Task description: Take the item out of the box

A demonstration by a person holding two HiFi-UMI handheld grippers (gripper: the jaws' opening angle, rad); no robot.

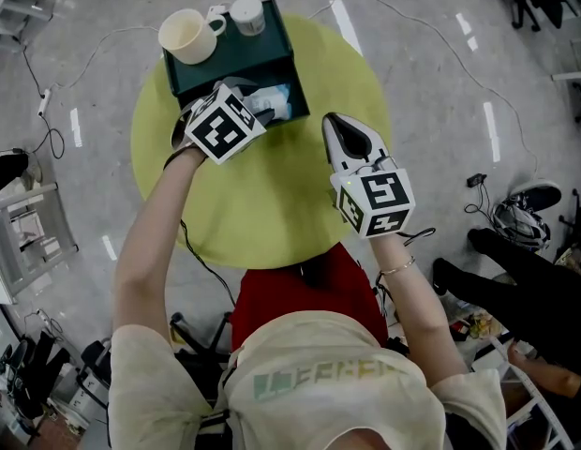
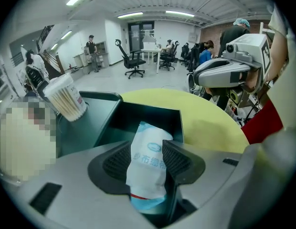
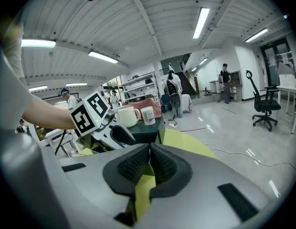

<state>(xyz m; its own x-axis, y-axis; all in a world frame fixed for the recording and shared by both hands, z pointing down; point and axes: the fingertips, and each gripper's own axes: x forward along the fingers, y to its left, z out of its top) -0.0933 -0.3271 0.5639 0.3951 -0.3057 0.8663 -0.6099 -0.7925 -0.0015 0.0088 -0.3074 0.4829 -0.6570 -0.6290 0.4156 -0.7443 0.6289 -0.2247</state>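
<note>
One yellow-green table [image 1: 272,204] carries a dark green box [image 1: 281,64] at its far edge. The left gripper [image 2: 148,149] clamps a white packet [image 2: 150,132], blue-printed with a red stripe, at the box's open near side. The right gripper [image 3: 149,154], jaws together on nothing, hangs to the right. From the head view, most of the packet is hidden.

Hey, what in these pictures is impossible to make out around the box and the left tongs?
1. Inside of the box: head view, the left tongs and marker cube cover most of it.
2. Lower end of the white packet: left gripper view, hidden behind the tongs' body.
3. Label on the swab jar: head view, too small to read.
</note>
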